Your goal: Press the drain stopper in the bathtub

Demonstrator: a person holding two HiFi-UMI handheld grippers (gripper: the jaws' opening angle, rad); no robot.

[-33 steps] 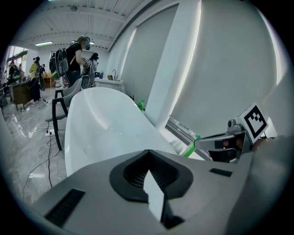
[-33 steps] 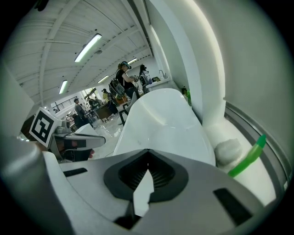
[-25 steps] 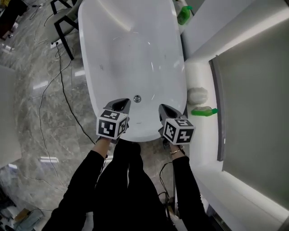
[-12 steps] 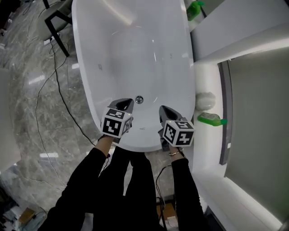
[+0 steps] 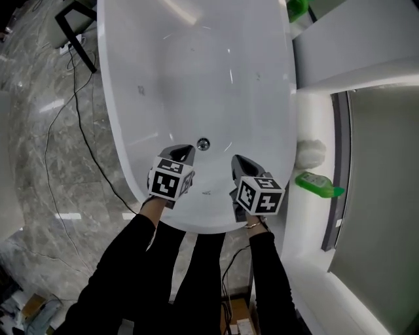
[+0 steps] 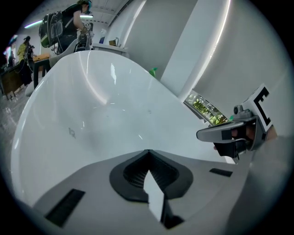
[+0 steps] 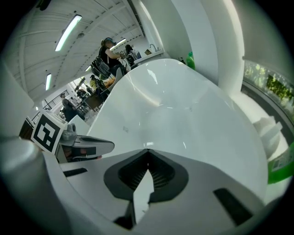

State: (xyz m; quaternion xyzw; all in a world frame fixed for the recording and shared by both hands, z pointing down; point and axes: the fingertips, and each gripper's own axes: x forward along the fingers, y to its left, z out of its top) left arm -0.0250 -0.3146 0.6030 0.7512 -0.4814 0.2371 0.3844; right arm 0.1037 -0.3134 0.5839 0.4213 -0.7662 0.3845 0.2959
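Observation:
The white bathtub (image 5: pixel 124 131) lies lengthwise below me in the head view. Its round chrome drain stopper (image 5: pixel 203 143) sits in the tub floor near my end. My left gripper (image 5: pixel 181 152) hovers just left of the stopper and a little nearer me, jaws shut on nothing. My right gripper (image 5: pixel 239 160) hangs to the stopper's right, also shut and empty. In the left gripper view the left gripper (image 6: pixel 148 153) points along the tub, with the right gripper (image 6: pixel 229 133) at the right. The right gripper view shows the right gripper (image 7: pixel 148 152) and the left gripper (image 7: pixel 85 147). Neither gripper view shows the stopper.
On the white ledge right of the tub lie a green bottle (image 5: pixel 319 184) and a white crumpled object (image 5: pixel 309 153). Another green bottle (image 5: pixel 298 8) stands at the tub's far right corner. Black cables (image 5: pixel 72 98) run over the marble floor at the left, by black furniture legs (image 5: pixel 72 19).
The head view has moved forward, so the tub's near rim sits lower in the frame. Both grippers now hang further over the tub, and both stay shut.

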